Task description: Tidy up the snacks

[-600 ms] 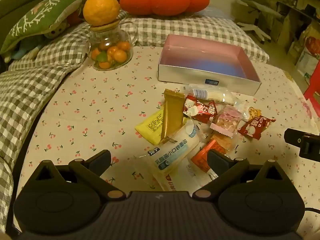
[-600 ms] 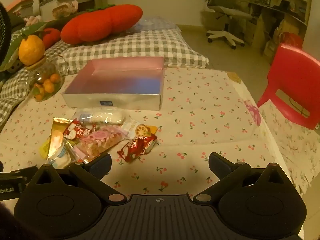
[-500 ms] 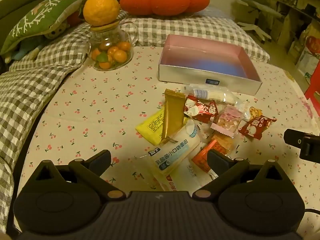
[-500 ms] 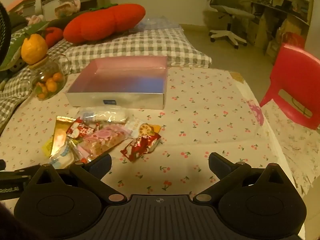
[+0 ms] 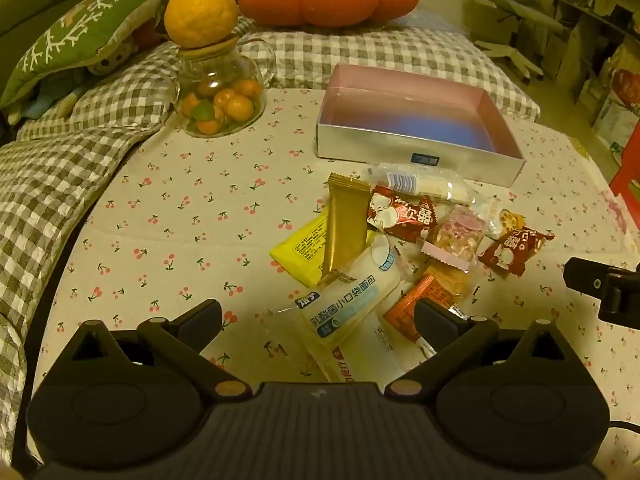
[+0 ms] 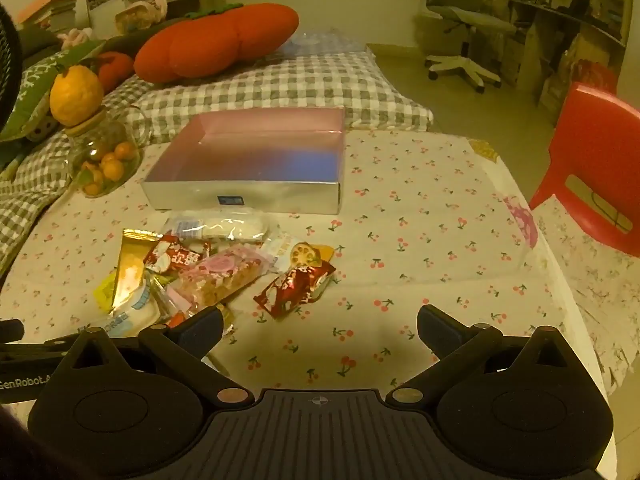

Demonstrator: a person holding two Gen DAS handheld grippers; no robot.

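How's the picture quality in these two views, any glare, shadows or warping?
Both views: dim, warm yellow light. Left wrist: fisheye bends the table edges; glare on the gold packet; the left claw shadows the cloth below. Right wrist: silver box front reflects light; room background soft.

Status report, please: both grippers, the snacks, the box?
Left gripper open, empty, over near edge of snack pile. Right gripper open, empty, beside pile. Box empty behind snacks. Nothing blocking.

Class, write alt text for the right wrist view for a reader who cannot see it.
The open, empty right claw hovers over a cherry-print tablecloth, with a heap of wrapped snacks ahead to its left. Behind them sits an empty pink-lined box.
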